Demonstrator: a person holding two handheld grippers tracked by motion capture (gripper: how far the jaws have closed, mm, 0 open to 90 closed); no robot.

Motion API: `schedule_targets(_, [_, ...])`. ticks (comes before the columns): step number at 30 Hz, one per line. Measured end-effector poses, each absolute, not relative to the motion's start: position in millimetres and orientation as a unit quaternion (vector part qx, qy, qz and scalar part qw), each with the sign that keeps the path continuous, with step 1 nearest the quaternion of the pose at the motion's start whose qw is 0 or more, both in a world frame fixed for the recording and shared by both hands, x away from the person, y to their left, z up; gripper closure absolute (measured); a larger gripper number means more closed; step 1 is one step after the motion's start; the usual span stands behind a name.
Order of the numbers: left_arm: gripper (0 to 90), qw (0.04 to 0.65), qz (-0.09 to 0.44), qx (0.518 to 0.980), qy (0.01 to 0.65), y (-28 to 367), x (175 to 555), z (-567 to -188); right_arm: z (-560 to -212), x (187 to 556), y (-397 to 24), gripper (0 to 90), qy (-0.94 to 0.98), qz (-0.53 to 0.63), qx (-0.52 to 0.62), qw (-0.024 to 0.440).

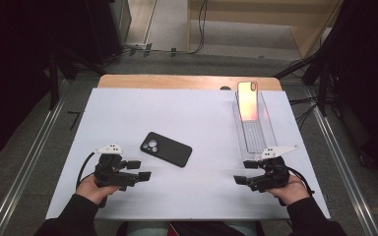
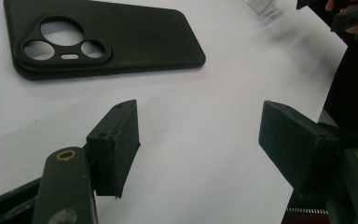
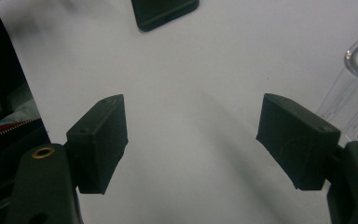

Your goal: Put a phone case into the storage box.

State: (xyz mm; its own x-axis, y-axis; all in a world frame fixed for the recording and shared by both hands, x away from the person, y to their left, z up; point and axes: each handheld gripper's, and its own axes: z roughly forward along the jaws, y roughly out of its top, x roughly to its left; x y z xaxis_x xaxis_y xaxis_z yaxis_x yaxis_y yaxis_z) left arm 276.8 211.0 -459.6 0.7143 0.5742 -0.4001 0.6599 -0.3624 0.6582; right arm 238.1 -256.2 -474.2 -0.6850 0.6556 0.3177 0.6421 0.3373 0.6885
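Both grippers rest near the near table edge, well apart. Left gripper (image 1: 145, 168) has its jaws spread, nothing between; right gripper (image 1: 242, 173) likewise. Black phone case (image 1: 166, 148) lies face-down mid-table, just beyond the left gripper. Phone (image 1: 248, 100) leans in a clear tray (image 1: 256, 140) far right.

High view: above near edge, looking forward-down on bench (image 1: 128, 105). Tool cameras ride low, close; both share black phone case (image 2: 107, 39) at 12 o'clock.

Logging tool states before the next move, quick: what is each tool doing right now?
Left tool: open, holding nothing, jaws apart over bare white table.
Right tool: open, holding nothing, jaws apart.
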Motion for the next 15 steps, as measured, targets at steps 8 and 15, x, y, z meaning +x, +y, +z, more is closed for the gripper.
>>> schedule_targets(8, [29.1, 0.422, -0.048, 0.823, 0.377, 213.0, 276.0, -459.4, -470.7, 239.6, -253.3, 22.5, 0.816, 0.423, 0.393, 0.015])
schedule_targets(15, [29.1, 0.423, -0.048, 0.822, 0.378, 214.1, 275.8, -459.7, -460.0, 246.6, -240.6, 21.7, 0.815, 0.432, 0.386, 0.019])
